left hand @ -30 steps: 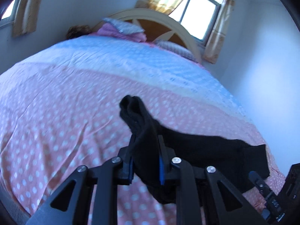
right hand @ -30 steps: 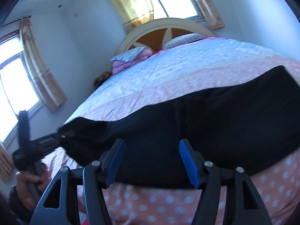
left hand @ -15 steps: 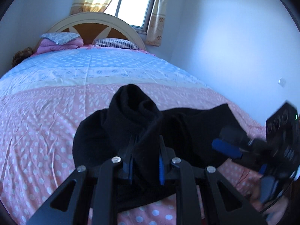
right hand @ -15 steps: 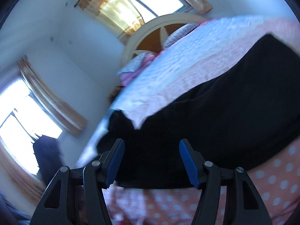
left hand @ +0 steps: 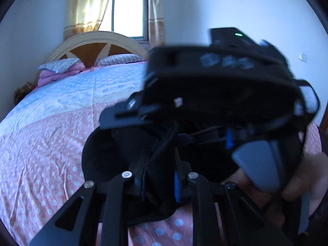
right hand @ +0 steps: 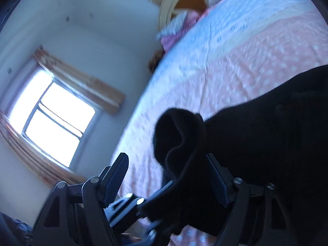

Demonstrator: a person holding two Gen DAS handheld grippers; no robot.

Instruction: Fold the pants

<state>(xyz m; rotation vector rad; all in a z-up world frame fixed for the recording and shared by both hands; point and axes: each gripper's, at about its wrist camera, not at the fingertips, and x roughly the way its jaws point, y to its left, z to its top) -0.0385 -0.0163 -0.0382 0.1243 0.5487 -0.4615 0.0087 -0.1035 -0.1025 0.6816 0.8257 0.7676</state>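
The black pants (left hand: 102, 157) lie bunched on the pink dotted quilt (left hand: 41, 143). My left gripper (left hand: 157, 176) is shut on a thick fold of them, and the cloth hangs down between its fingers. The right gripper's housing (left hand: 215, 82) looms blurred right over this bunch. In the right wrist view my right gripper (right hand: 167, 176) has its jaws opening wide around the raised hump of the pants (right hand: 266, 133). Its left pad stands apart from the cloth. The left gripper's fingers (right hand: 133, 202) show just below that hump.
The bed runs back to a curved headboard (left hand: 98, 43) with pillows (left hand: 59, 65) under a curtained window (left hand: 127, 14). A side window (right hand: 51, 123) and a bare wall lie left of the bed. A person's hand (left hand: 297, 176) holds the right gripper's handle.
My left gripper carried its fold of the pants toward the right gripper. The right gripper swung in close over the bunch, rolled, and its jaws spread wider.
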